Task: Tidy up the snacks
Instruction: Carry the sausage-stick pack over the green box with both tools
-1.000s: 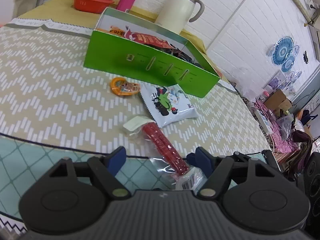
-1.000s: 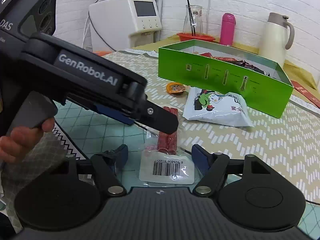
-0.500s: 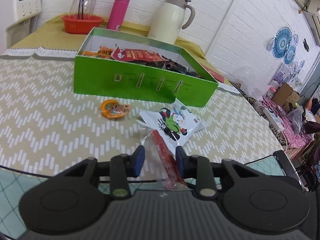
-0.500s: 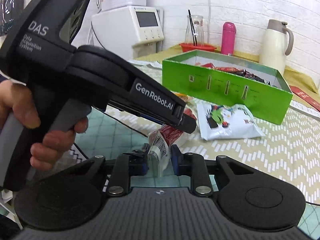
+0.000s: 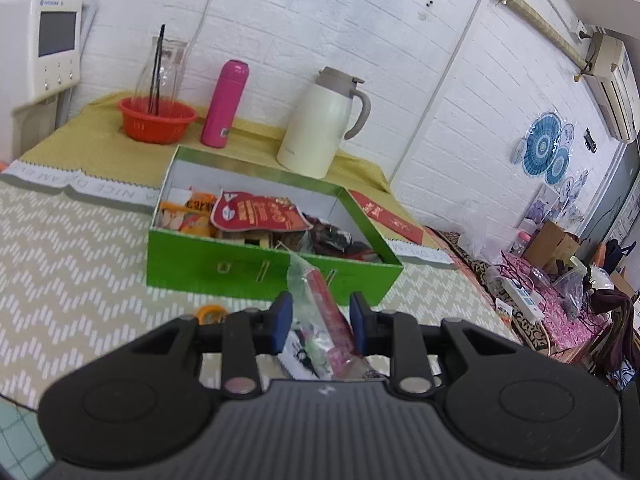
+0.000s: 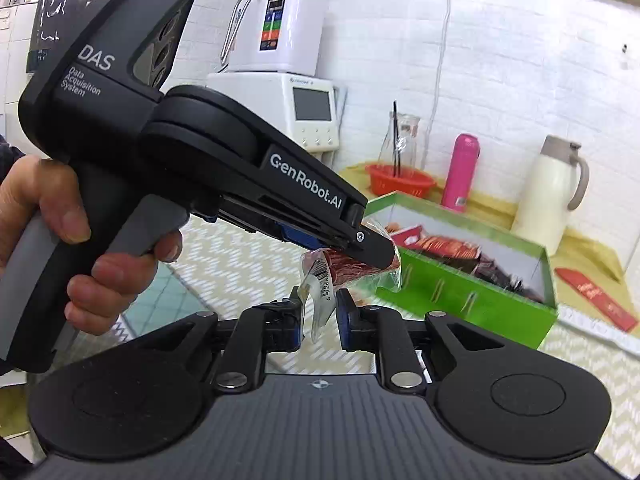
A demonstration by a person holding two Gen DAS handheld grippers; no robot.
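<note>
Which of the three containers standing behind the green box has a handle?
The cream-white jug, the rightmost of the three, has a curved handle and a grey lid. The pink bottle beside it is a plain cylinder, and the clear glass carafe stands in the red basket.

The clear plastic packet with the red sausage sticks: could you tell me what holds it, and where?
Both grippers: the left gripper clamps the clear plastic packet mid-length; the right gripper pinches its barcode end.

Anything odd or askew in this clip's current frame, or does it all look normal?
One oddity: both tongs hold the same clear-wrapped red sausage stick. The left tongs pinch its middle while the right tongs pinch its barcode end, so it hangs tilted in the air before the green cardboard snack box. Nothing looks spilled or damaged.
</note>
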